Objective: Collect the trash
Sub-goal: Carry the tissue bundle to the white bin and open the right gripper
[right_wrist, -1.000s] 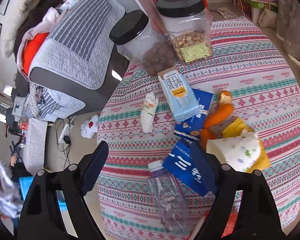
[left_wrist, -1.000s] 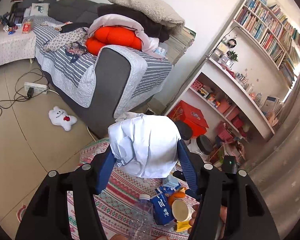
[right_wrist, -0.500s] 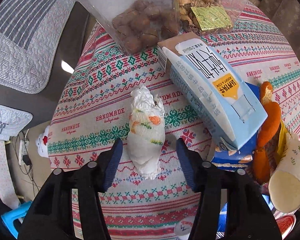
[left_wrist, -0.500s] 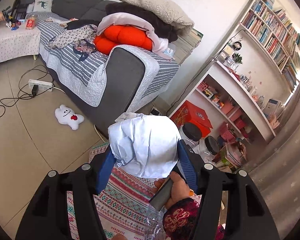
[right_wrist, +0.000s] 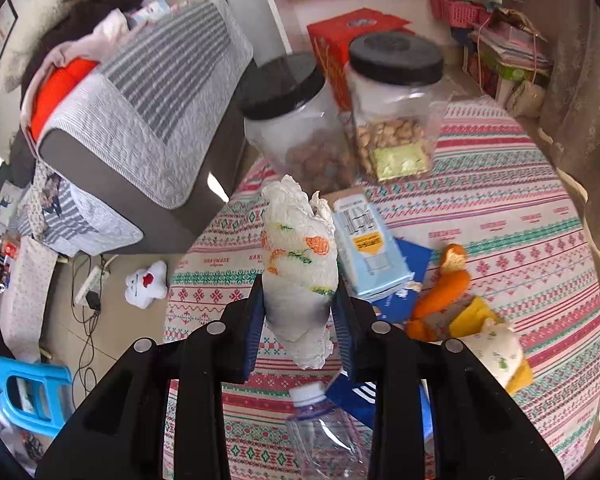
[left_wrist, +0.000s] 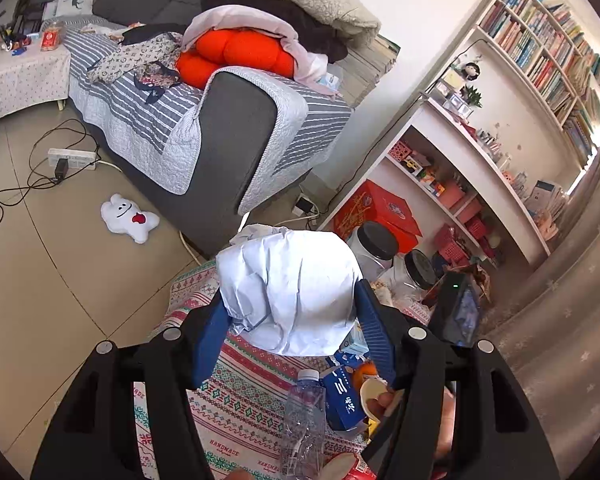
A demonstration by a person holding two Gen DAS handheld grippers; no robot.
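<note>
Trash is lying across the patterned tablecloth (right_wrist: 500, 216). Right gripper (right_wrist: 298, 320) jaws are closing on a crumpled tissue (right_wrist: 298, 248), lifting it above the cloth. Left gripper (left_wrist: 288, 328) is clamping a white bag (left_wrist: 288, 284). Beyond the tissue, bottle (right_wrist: 324, 432), carton (right_wrist: 364, 248), orange peel (right_wrist: 444, 288) are waiting.
</note>
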